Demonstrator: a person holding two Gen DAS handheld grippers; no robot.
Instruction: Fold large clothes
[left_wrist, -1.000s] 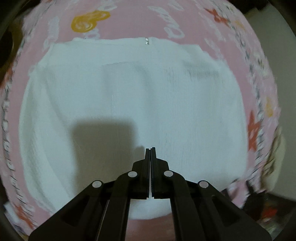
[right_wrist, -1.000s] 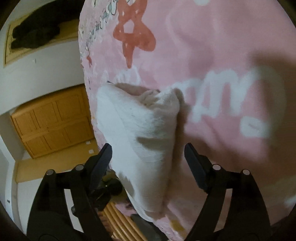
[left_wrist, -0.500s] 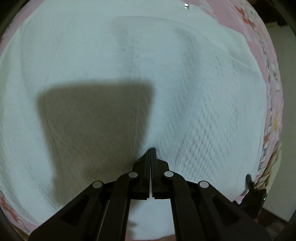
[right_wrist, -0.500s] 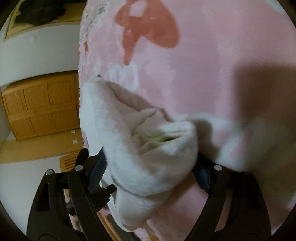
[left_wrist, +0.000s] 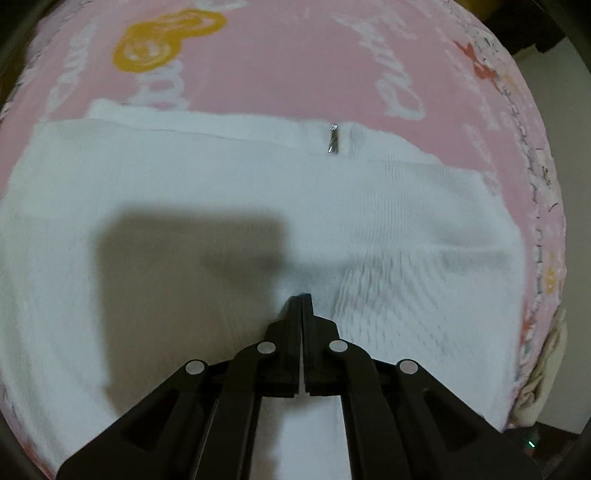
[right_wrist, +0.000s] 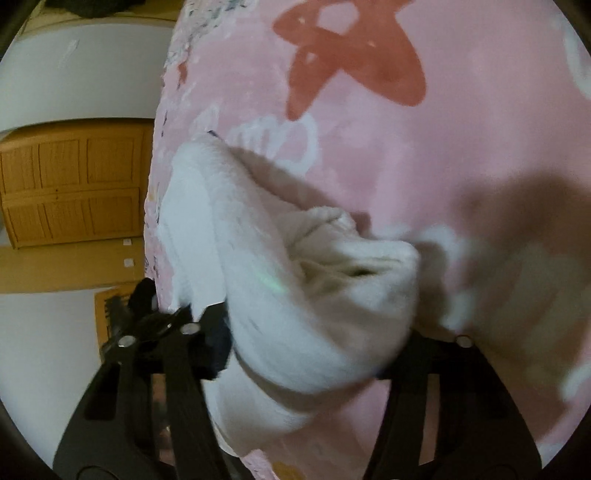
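White knit garment (left_wrist: 229, 206) lay flat ahead of left gripper (left_wrist: 303, 299), jaws clenched, empty. Right gripper (right_wrist: 317, 343) spread around fluffy white bundle (right_wrist: 295, 280). Judged soft, light, limp; grip at edges.

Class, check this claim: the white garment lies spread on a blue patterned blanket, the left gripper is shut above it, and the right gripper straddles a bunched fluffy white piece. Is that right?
One detail is wrong: the blanket is pink, not blue, as the left wrist view shows. The rest stands: the white garment lies spread on it, the left gripper is shut above it, and the right gripper straddles the bunched fluffy white piece.
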